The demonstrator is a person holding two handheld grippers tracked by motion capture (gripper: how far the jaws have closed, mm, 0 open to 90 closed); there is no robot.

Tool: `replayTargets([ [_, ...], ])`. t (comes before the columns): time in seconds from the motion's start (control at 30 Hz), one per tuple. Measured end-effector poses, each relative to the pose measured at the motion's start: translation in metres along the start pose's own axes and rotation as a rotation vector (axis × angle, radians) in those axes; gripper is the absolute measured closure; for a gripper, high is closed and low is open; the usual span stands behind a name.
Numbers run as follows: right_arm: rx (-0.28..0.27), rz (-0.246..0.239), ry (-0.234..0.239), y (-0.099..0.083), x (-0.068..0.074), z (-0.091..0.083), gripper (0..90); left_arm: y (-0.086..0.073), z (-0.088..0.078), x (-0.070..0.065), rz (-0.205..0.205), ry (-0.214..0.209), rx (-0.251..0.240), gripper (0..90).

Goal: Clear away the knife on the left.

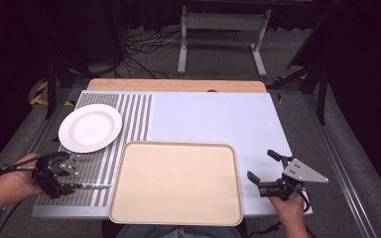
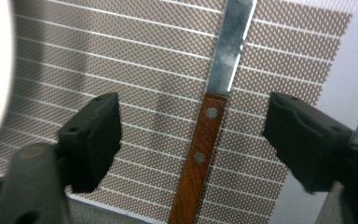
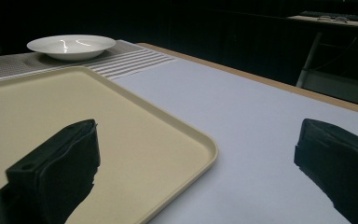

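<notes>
Pale blue-white sheet (image 1: 213,119) spread over a wooden worktop (image 1: 176,85), wood showing along the far edge. Brown woven placemat (image 1: 92,163) with white stripes laid on the left part of the sheet. Beyond the worktop, grey carpet, a tangle of cables (image 1: 144,47) and the white legs of a stand (image 1: 223,29); dark room all round, with yellow-black marking at the far left.

On the placemat's far end, a white plate (image 1: 90,127), bare. Just right of the placemat, a wide beige tray (image 1: 176,182) at the near edge, nothing lying in it, its left rim over the mat's striped margin.

Knife (image 2: 204,140) flat on the placemat near the front left corner, wooden handle with two rivets, steel blade pointing toward the tray, tip close to the tray's rim. Left tongs (image 2: 193,135) lowered over the handle, spread apart, one jaw on each side of it, neither pad touching the wood. Left hand (image 1: 7,186) gripping the tool at the worktop's left edge.

Right tongs (image 3: 198,168) spread wide, nothing between them, held low over the bare sheet just right of the tray's near corner. Nothing between the left tongs and the knife; plate well apart from the handle.
</notes>
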State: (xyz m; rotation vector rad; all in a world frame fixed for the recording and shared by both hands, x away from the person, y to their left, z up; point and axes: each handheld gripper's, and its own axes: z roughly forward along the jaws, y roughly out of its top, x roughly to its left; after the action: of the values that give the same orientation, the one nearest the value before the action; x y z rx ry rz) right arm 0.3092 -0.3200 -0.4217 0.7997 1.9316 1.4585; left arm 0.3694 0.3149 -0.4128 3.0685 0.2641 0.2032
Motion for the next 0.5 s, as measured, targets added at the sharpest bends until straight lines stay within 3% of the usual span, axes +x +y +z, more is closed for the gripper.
replayTargets([
  [0.03, -0.002, 0.003, 0.000, -0.0001, 0.0000, 0.0001, 0.6, 0.0016, 0.0022, -0.0004, 0.024, 0.000, 0.021, 26.1],
  [0.27, 0.007, 0.007, -0.002, -0.0008, -0.0004, 0.0009, 0.6, 0.0037, 0.0097, -0.0014, 0.062, 0.006, 0.054, 44.4],
  [0.3, 0.007, 0.007, -0.002, -0.0008, -0.0004, 0.0009, 0.6, 0.0051, 0.0114, -0.0016, 0.083, -0.005, 0.074, 47.5],
  [0.4, 0.006, 0.011, 0.000, -0.0010, -0.0008, 0.0010, 0.6, 0.0071, 0.0110, -0.0022, 0.096, -0.030, 0.090, 55.3],
  [0.5, 0.008, 0.013, 0.001, -0.0013, -0.0012, 0.0010, 0.6, 0.0084, 0.0121, -0.0037, 0.126, -0.064, 0.086, 69.1],
])
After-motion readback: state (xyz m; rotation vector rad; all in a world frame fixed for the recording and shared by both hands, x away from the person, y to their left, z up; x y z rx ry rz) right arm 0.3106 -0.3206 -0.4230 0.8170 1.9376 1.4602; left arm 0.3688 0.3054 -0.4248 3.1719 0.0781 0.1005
